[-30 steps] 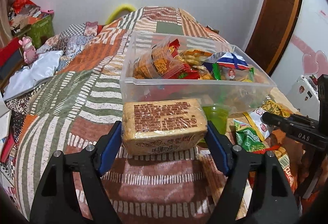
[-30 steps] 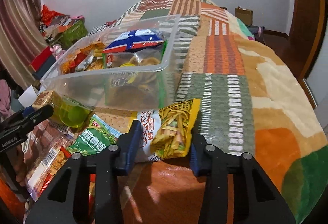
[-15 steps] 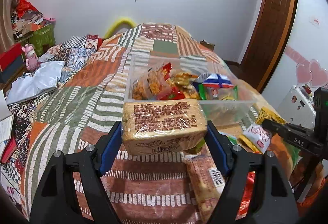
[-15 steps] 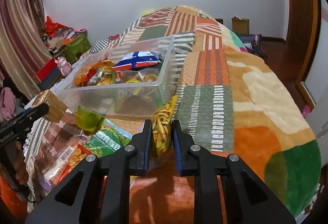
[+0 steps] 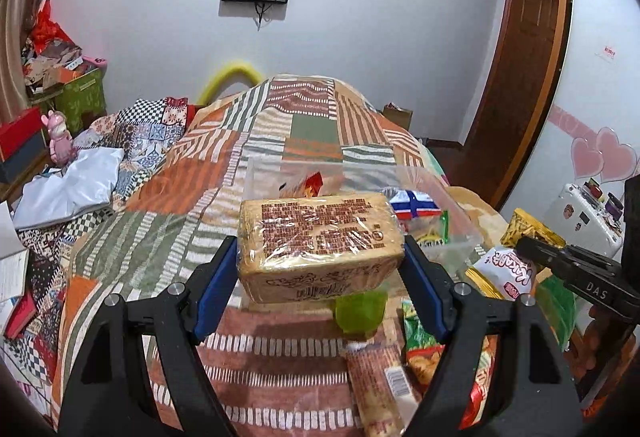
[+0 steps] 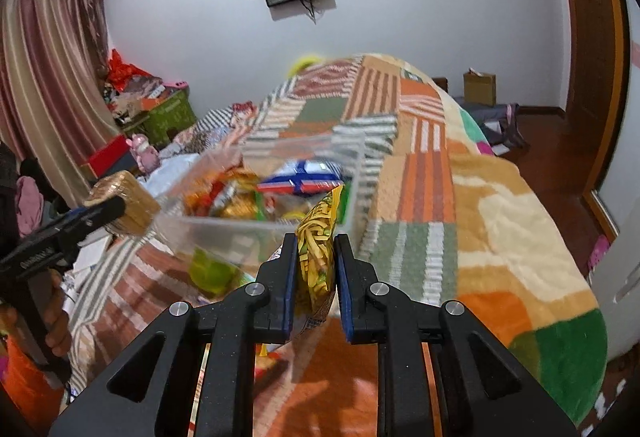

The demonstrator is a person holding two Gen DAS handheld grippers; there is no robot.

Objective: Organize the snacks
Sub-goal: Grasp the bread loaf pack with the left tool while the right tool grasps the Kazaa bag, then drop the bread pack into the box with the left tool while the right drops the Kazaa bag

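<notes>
Both lifted: boxy wrapped biscuit block (image 5: 320, 241), crinkly yellow snack bag (image 6: 318, 257) clamped.

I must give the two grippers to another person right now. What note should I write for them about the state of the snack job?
Left gripper: shut on the wrapped biscuit block, held in the air in front of the clear plastic bin.
Right gripper: shut on the yellow snack-stick bag, also lifted near the bin.
Done: the bin on the patchwork blanket already holds several packets, among them a blue, white and red one.
Left: put both held snacks in the bin, then collect the green cup, the green packet and the long biscuit packet lying in front of it.
</notes>
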